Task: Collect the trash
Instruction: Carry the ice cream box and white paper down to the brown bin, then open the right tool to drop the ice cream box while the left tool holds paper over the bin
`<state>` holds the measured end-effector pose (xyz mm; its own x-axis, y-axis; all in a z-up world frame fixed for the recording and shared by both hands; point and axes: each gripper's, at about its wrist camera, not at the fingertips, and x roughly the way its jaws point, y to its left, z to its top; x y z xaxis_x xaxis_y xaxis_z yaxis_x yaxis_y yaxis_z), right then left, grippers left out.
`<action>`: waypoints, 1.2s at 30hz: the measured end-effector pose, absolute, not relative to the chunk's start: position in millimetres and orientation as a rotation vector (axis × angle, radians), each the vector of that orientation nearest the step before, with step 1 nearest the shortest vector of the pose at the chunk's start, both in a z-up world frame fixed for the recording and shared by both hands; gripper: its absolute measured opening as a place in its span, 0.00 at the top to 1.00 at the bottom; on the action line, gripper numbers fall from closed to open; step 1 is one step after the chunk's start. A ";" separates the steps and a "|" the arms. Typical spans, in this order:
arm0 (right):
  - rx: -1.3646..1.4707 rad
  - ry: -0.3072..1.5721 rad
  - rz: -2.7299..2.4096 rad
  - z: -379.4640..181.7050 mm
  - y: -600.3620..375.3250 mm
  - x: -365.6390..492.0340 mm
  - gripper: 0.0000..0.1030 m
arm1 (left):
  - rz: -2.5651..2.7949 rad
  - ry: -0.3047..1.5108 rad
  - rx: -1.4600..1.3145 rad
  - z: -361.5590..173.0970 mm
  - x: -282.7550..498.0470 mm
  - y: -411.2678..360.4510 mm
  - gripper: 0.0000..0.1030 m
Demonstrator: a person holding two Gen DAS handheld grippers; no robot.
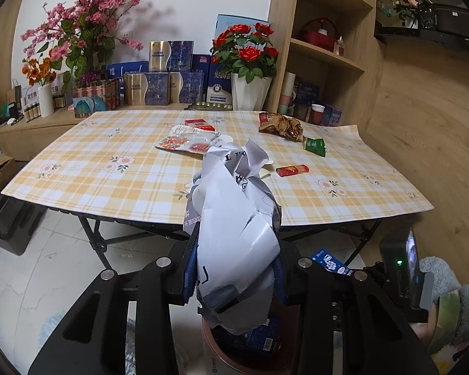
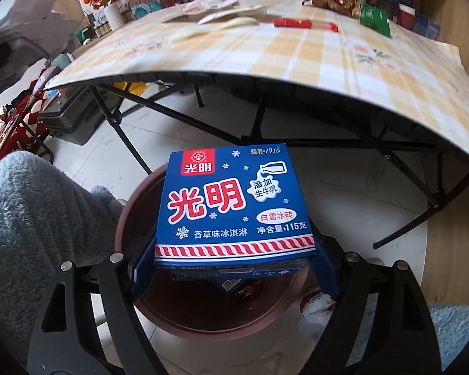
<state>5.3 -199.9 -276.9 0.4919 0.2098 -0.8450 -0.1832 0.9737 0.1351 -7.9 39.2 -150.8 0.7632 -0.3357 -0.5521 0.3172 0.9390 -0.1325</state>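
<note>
The right claw (image 2: pixel 234 265) grips a blue box (image 2: pixel 234 206) right above the brown bin (image 2: pixel 203 328); the left claw (image 1: pixel 234 278) grips crumpled paper (image 1: pixel 234 234). Each should let go only over the bin's middle.

Left wrist view sits low in front of the table (image 1: pixel 115 162), looking across its top toward the back shelves (image 1: pixel 325 53). Right wrist view tips steeply down, close over the bin (image 2: pixel 134 206), catching the table's (image 2: pixel 297 53) underside. Both share table and bin (image 1: pixel 215 353).
</note>
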 end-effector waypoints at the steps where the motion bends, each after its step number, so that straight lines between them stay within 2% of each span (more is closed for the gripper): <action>1: 0.027 1.038 0.240 -279.0 -199.5 7.1 0.21 | -0.356 0.609 -0.033 -152.1 -7.4 39.0 0.64; 14: 0.013 1.086 0.271 -290.7 -191.6 12.8 0.20 | -0.386 0.667 -0.003 -167.6 -2.6 27.9 0.63; 16: 0.021 1.090 0.263 -291.0 -193.4 13.5 0.19 | -0.389 0.670 0.007 -168.9 -2.7 25.7 0.63; 17: 0.024 1.088 0.255 -290.3 -194.9 13.6 0.13 | -0.389 0.674 0.012 -170.0 -2.4 25.0 0.63; 18: 0.027 1.080 0.245 -288.9 -197.3 12.7 0.10 | -0.388 0.678 0.014 -170.6 -1.9 24.8 0.63; 26: 0.041 0.964 0.163 -265.2 -210.8 6.8 0.06 | -0.389 0.702 0.031 -175.4 0.1 21.1 0.63; 36: 0.017 0.785 0.024 -228.2 -232.6 -3.8 0.06 | -0.483 0.786 0.108 -191.7 4.9 -4.1 0.62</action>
